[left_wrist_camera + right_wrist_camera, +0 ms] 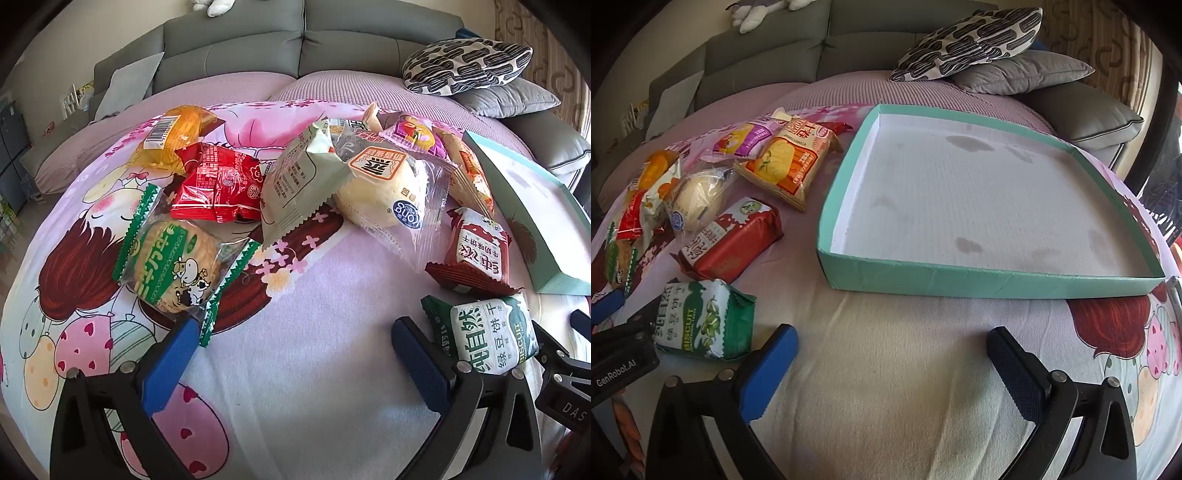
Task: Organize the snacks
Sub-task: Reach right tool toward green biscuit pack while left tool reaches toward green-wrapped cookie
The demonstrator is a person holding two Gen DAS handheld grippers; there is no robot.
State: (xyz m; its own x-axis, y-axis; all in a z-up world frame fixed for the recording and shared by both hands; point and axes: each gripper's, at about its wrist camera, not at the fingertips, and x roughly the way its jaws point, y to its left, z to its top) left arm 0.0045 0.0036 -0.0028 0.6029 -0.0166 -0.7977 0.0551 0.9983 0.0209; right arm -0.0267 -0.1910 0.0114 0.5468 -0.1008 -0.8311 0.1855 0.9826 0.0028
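Several snack packets lie on a pink cartoon bedsheet. In the left wrist view I see a green cracker pack (173, 262), a red packet (218, 184), a pale green packet (295, 181), a clear-wrapped bun (384, 192), a dark red biscuit pack (476, 251) and a green-and-white biscuit pack (491, 332). My left gripper (295, 332) is open and empty over bare sheet. In the right wrist view a teal shallow box (990, 284) sits empty ahead. My right gripper (892, 339) is open and empty just before its near wall. The green biscuit pack (705, 321) lies left of it.
A grey sofa back (295, 40) and patterned cushion (971, 44) over a grey cushion (1023, 70) lie behind. An orange packet (173, 136) and more packets (790, 162) lie at the far side. The left gripper's body (620, 354) shows at the left edge.
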